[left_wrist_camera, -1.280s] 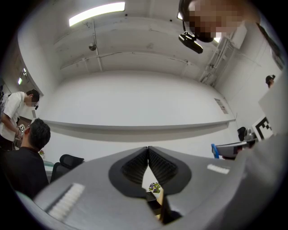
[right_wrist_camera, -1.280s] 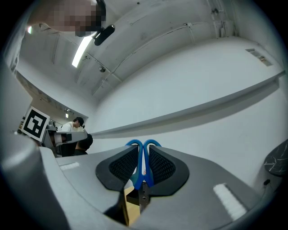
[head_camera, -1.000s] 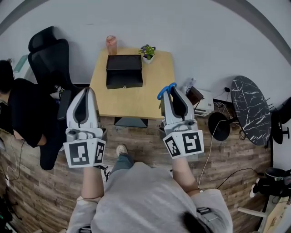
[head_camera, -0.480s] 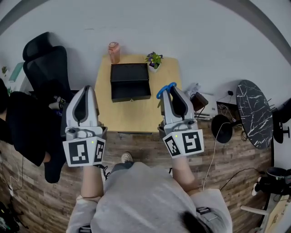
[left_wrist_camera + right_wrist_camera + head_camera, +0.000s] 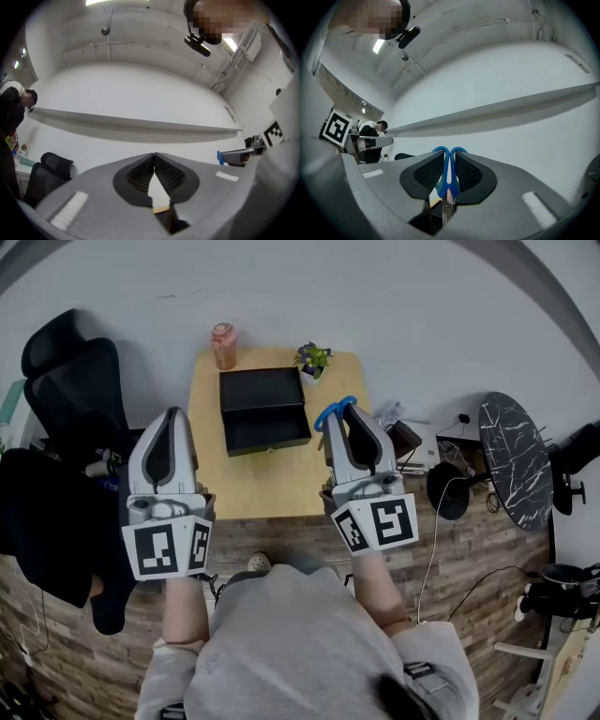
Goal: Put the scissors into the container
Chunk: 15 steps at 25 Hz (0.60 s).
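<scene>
Blue-handled scissors (image 5: 333, 415) stick out of my right gripper (image 5: 343, 421), which is shut on them over the right part of the wooden table (image 5: 272, 479). In the right gripper view the blue handles (image 5: 449, 168) sit clamped between the ribbed pads, blades pointing down. The black open container (image 5: 264, 410) lies on the table's far half, left of and beyond the right gripper. My left gripper (image 5: 172, 418) hangs shut and empty over the table's left edge; its jaws meet at the tip (image 5: 153, 154).
A pink cup (image 5: 223, 343) and a small potted plant (image 5: 312, 358) stand at the table's far edge. A black office chair (image 5: 70, 381) is at the left, a round marble side table (image 5: 514, 461) at the right. Cables lie on the wooden floor.
The head view has shifted, so the table sits a little nearer and lower between the grippers. Both grippers kept their states, the right one still holding the scissors.
</scene>
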Tool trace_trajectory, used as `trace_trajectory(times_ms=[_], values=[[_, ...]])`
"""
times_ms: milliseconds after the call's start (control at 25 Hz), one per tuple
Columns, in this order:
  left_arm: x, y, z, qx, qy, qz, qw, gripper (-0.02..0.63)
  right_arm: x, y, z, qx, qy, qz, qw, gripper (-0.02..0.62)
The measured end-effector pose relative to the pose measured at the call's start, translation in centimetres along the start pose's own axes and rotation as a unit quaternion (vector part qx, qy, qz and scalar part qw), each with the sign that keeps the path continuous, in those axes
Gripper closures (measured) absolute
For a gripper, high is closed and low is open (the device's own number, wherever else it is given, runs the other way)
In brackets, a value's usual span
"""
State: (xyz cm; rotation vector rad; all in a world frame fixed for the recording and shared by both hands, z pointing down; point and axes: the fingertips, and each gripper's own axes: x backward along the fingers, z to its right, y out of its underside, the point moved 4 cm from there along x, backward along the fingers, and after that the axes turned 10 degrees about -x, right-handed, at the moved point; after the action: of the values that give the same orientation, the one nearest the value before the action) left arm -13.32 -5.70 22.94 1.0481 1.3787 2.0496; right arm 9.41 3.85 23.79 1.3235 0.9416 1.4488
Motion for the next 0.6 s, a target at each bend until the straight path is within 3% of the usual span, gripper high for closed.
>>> trace_trajectory(times_ms=[320, 600], values=[[-2.2, 2.4, -0.6, 0.008, 0.01, -0.017, 0.9998, 0.548, -3.0, 2.5, 0.0, 0.028, -0.023, -0.034, 0.999, 0.52], [-5.1, 3.9, -1.6, 0.001, -0.014, -0.034, 0.9993, 0.546, -7.7, 5.6, 0.5, 0.053, -0.094, -0.086, 0.99, 0.52]])
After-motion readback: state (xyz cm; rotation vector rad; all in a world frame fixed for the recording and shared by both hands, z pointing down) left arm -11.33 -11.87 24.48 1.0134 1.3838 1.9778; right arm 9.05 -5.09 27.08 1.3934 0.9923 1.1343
